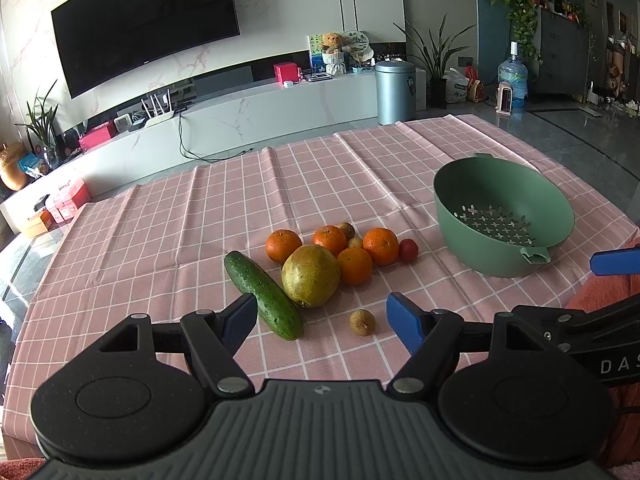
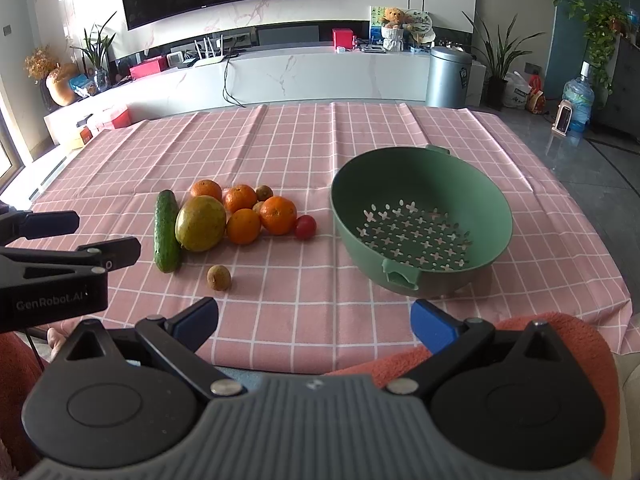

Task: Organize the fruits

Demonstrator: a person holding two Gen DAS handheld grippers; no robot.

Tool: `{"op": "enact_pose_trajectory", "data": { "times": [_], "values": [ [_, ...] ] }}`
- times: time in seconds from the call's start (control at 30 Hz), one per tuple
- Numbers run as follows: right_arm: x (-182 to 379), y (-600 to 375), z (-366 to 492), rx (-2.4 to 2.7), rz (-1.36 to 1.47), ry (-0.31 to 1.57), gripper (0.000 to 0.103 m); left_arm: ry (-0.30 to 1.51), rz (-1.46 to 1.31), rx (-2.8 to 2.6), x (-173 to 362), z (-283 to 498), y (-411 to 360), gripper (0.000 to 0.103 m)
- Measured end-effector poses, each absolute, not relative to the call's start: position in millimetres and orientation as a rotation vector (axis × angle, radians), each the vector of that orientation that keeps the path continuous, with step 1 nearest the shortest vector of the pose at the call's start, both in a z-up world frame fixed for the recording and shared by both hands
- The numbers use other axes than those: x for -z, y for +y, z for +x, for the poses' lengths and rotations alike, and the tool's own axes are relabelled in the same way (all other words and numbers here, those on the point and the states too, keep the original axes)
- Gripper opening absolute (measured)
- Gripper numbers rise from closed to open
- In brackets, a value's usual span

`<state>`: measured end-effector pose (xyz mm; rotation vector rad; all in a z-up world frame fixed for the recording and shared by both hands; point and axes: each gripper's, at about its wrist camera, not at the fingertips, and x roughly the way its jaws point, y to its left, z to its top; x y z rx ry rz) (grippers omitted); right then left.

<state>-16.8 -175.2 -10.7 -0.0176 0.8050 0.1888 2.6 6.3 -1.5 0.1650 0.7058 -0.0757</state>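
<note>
Counter under a pink checked cloth. Green colander sits on the right side, empty, tilted toward the cameras. Fruit pile lies left of it, well apart from the rim. Mango at the front, touching the cucumber on its left. Four mandarins cluster behind and right of the mango, two small brown fruits tucked among them. Cherry tomato just beside the rightmost mandarin. One longan lies alone, nearest the cameras. Left tongs spread wide, nothing between them — hovering over the cucumber end and the longan. Right tongs also released, empty, low at the near counter edge.
</note>
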Motion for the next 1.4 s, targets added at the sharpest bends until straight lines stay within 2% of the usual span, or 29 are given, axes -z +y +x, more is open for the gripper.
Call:
{"op": "enact_pose_trajectory", "data": {
  "times": [1.4],
  "values": [
    [13.4,-180.6,-14.9,-0.159,0.009,0.840,0.098,0.710,0.177,0.067,1.1,2.9,5.0,0.087]
  ]
}}
